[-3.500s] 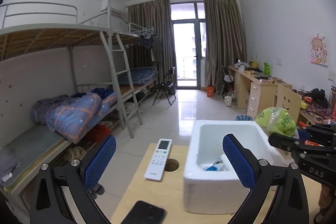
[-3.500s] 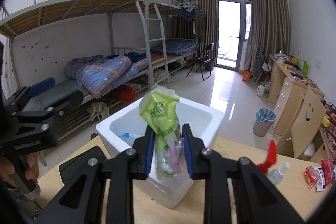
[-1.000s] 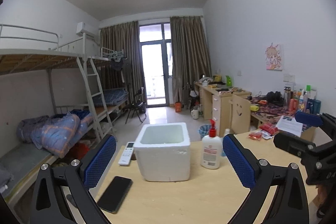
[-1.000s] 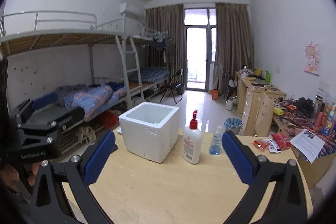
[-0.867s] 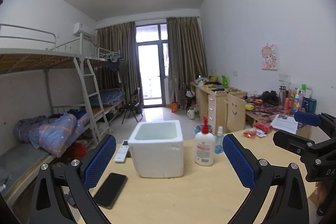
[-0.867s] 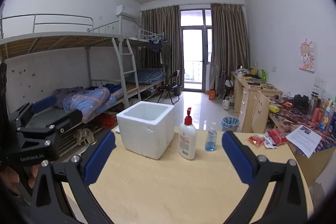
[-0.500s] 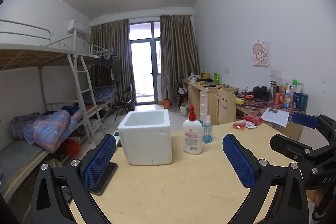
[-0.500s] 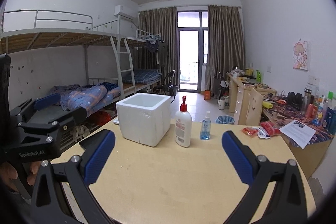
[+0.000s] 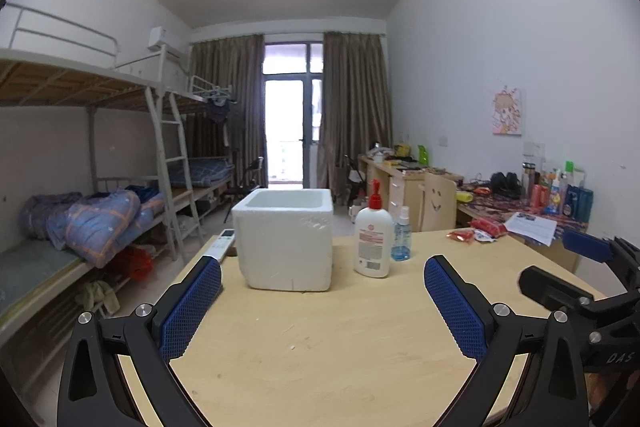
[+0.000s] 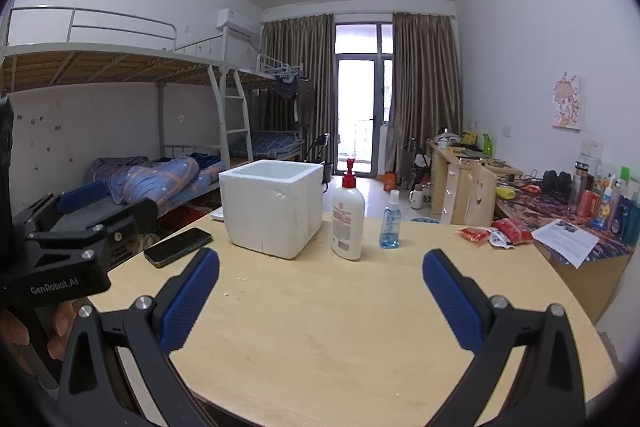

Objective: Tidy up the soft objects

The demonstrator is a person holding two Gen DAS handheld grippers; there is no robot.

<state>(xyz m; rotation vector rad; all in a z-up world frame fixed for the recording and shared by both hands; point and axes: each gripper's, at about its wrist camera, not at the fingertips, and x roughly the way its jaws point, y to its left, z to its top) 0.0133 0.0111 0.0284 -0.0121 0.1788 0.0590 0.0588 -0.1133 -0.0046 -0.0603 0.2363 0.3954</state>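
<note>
A white foam box (image 9: 286, 239) (image 10: 270, 207) stands on the far left part of the round wooden table (image 9: 340, 339) (image 10: 340, 315); its inside is hidden from here. My left gripper (image 9: 322, 291) hangs open over the near table, well short of the box, nothing between its blue pads. My right gripper (image 10: 320, 287) is open too and empty, also back from the box. Red snack packets (image 10: 494, 231) (image 9: 476, 230) lie at the table's far right edge. The other gripper's body shows at each view's side.
A white lotion bottle with a red pump (image 10: 347, 217) (image 9: 373, 233) and a small blue spray bottle (image 10: 390, 225) (image 9: 401, 235) stand right of the box. A black phone (image 10: 178, 247) and a remote (image 9: 222, 241) lie left of it. Bunk beds left, cluttered desks right.
Both grippers have pulled back from the box, which looks smaller and farther. The right gripper, shut on a green packet over the box 3.5 s ago, is now open and empty.
</note>
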